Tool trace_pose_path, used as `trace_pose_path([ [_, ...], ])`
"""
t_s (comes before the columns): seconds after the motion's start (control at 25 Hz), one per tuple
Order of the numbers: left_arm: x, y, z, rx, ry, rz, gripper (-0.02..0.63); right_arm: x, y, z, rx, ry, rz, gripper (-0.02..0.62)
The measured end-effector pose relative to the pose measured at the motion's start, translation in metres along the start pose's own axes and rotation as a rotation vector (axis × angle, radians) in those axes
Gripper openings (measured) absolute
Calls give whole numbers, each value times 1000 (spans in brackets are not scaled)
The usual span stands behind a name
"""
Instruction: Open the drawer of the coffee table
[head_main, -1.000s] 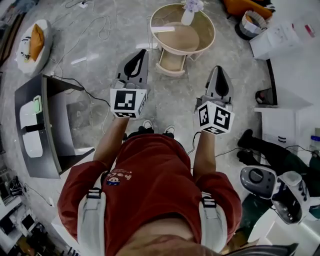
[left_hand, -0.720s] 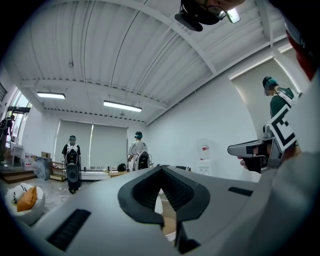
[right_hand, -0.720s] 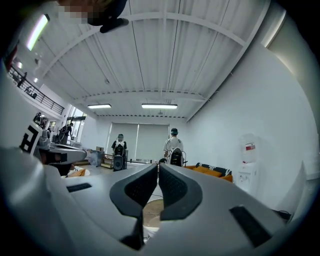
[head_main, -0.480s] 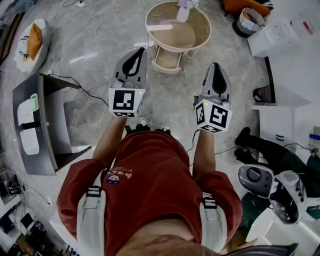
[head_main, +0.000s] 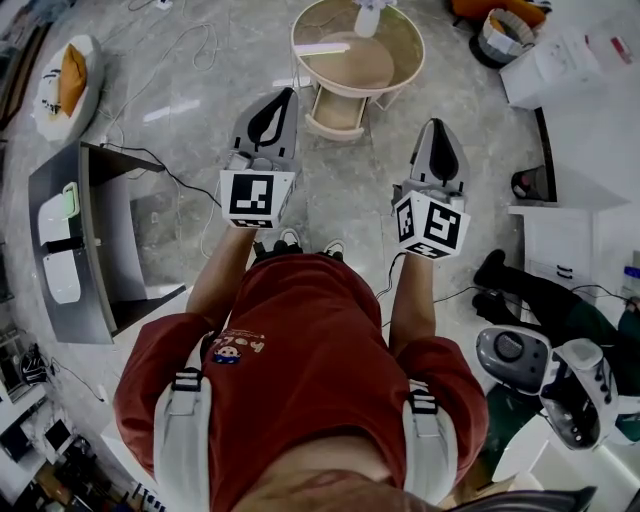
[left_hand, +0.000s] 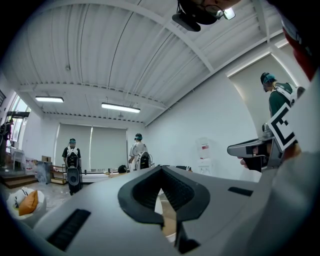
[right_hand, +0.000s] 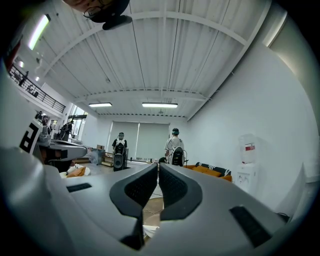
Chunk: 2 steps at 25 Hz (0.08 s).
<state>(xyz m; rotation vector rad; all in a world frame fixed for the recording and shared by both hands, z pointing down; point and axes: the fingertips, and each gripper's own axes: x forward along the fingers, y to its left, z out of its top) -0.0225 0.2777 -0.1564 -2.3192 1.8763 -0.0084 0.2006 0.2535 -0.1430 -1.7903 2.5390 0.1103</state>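
The round beige coffee table (head_main: 385, 75) stands on the floor ahead of me, at the top of the head view, with a white vase (head_main: 370, 16) at its far edge. A beige drawer part (head_main: 335, 112) juts from under its top towards me. My left gripper (head_main: 287, 93) is held level just short of that drawer, jaws shut and holding nothing. My right gripper (head_main: 438, 124) hangs to the right of the table, also shut and holding nothing. In the left gripper view the left gripper (left_hand: 161, 169) has its tips together. The right gripper (right_hand: 158, 165) shows only a thin slit.
A grey cabinet (head_main: 90, 240) stands open at the left, with cables (head_main: 190, 60) trailing over the floor beyond it. A white cushion (head_main: 65, 85) lies far left. White furniture (head_main: 570, 70), a basket (head_main: 500, 40) and dark machines (head_main: 520, 360) crowd the right side. People (right_hand: 172, 147) stand far off.
Both grippers have edged forward towards the coffee table together with the person. Their jaws have stayed shut.
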Motion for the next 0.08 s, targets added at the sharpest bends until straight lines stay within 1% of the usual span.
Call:
trace_pose_path([
  [0.08, 2, -5, 1, 8, -3, -3, 14, -1, -5, 1, 4, -1, -4, 25],
])
